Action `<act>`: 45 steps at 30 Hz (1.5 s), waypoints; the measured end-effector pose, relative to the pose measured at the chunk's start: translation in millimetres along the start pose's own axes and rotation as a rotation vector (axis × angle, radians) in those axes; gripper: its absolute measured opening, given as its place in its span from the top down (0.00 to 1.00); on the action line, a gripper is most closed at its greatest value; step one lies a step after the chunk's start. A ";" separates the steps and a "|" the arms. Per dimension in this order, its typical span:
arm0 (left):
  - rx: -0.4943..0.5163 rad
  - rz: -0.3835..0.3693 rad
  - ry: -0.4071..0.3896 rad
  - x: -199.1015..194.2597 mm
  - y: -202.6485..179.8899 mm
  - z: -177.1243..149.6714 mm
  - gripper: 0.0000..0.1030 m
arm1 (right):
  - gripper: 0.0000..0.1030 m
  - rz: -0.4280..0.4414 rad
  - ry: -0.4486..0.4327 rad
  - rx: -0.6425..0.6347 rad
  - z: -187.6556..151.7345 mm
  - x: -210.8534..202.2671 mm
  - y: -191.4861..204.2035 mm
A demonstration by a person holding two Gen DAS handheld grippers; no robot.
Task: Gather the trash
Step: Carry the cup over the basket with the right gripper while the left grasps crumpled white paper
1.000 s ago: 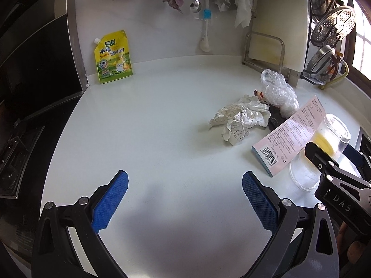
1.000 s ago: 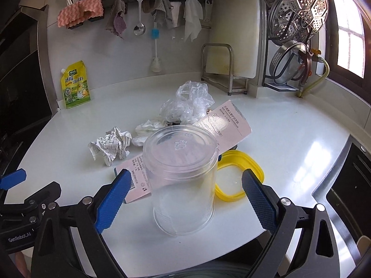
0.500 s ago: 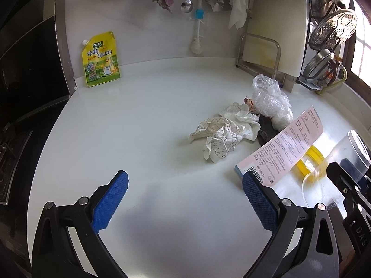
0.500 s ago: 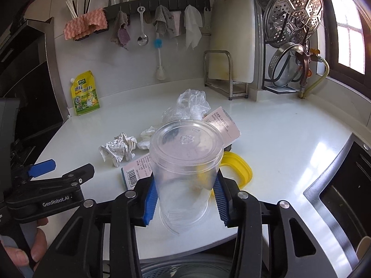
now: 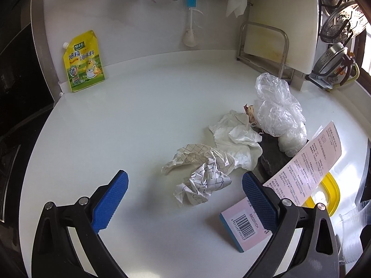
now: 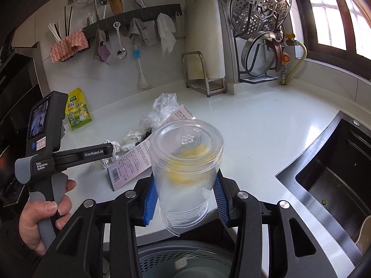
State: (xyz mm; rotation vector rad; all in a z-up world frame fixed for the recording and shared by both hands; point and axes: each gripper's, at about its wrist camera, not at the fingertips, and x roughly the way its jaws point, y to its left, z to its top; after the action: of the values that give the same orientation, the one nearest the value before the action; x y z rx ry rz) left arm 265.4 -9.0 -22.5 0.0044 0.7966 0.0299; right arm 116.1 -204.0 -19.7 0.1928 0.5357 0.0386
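My right gripper (image 6: 185, 199) is shut on a clear plastic cup (image 6: 185, 157), held bottom-up and slightly tilted, clear of the counter, above a grey bin (image 6: 183, 261). My left gripper (image 5: 185, 185) is open just in front of a crumpled checked paper (image 5: 201, 176), which lies between the lines of its blue pads (image 5: 111, 203) without touching them. Behind the paper lie a white tissue (image 5: 236, 139), a crumpled clear plastic bag (image 5: 278, 111) and a pink box with a barcode (image 5: 301, 173). A yellow lid (image 5: 329, 194) lies under the box's right side.
A yellow seasoning pouch (image 5: 83, 62) leans on the back wall. A cutting-board rack (image 5: 264, 46) and pot-lid rack (image 6: 257, 34) stand at the back right. The sink (image 6: 336, 185) drops off on the right. A person's hand (image 6: 41, 220) grips the left gripper's handle.
The right gripper closed on the cup and lifted it off the counter, back over the bin. The left gripper moved right and forward, up to the crumpled paper.
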 end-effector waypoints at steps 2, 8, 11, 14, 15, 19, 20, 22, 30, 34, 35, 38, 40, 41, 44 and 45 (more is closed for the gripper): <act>0.000 0.001 0.023 8.3 -3.0 1.5 0.06 | 0.60 0.005 -0.001 0.007 -0.4 -0.7 -3.3; 0.007 0.034 0.017 16.3 -4.0 3.6 0.16 | 0.60 0.014 0.003 0.020 -2.3 0.0 -8.6; 0.014 0.017 0.037 19.6 -4.6 2.3 0.40 | 0.60 0.019 0.003 0.027 -2.5 -0.2 -9.7; 0.012 -0.020 0.055 21.4 -2.7 0.8 0.61 | 0.60 0.020 0.003 0.024 -4.1 -0.7 -8.7; 0.008 -0.023 0.048 19.6 -1.3 0.2 0.62 | 0.60 0.021 0.005 0.023 -4.9 -0.8 -8.3; 0.005 -0.032 0.015 6.1 3.8 -4.0 0.67 | 0.60 0.017 0.010 0.024 -6.8 -2.5 -7.8; 0.009 -0.031 0.001 0.1 5.2 -6.4 0.67 | 0.60 0.017 0.010 0.025 -7.9 -3.6 -7.4; 0.023 -0.024 -0.023 -13.5 7.2 -11.8 0.67 | 0.60 0.013 0.010 0.026 -9.3 -6.8 -6.3; 0.073 -0.040 -0.101 -81.1 16.9 -47.7 0.67 | 0.60 0.005 0.011 0.021 -23.5 -36.1 2.2; 0.107 -0.073 -0.117 -113.0 15.4 -73.9 0.67 | 0.60 -0.004 0.019 0.013 -38.4 -57.7 7.3; 0.113 -0.085 -0.116 -119.3 14.4 -81.2 0.67 | 0.60 -0.007 0.021 0.015 -42.3 -63.0 8.2; 0.138 -0.116 -0.111 -135.7 9.3 -101.6 0.67 | 0.60 -0.010 0.031 0.029 -55.7 -79.1 7.4; 0.166 -0.130 -0.108 -145.3 3.0 -117.5 0.67 | 0.60 -0.015 0.039 0.035 -65.8 -89.6 6.7; 0.181 -0.143 -0.102 -149.0 -0.7 -125.2 0.67 | 0.60 -0.016 0.043 0.037 -71.0 -95.0 6.4; 0.223 -0.175 -0.084 -158.4 -11.2 -147.4 0.67 | 0.60 -0.020 0.053 0.039 -86.6 -110.1 5.9; 0.235 -0.180 -0.081 -161.2 -14.7 -154.1 0.67 | 0.60 -0.023 0.058 0.038 -91.2 -114.1 6.8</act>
State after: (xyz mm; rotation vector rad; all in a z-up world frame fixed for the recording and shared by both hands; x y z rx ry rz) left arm 43.0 -29.4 -15.2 0.1553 0.7135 -0.2335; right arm -28.5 -191.5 -37.8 0.2228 0.5971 0.0119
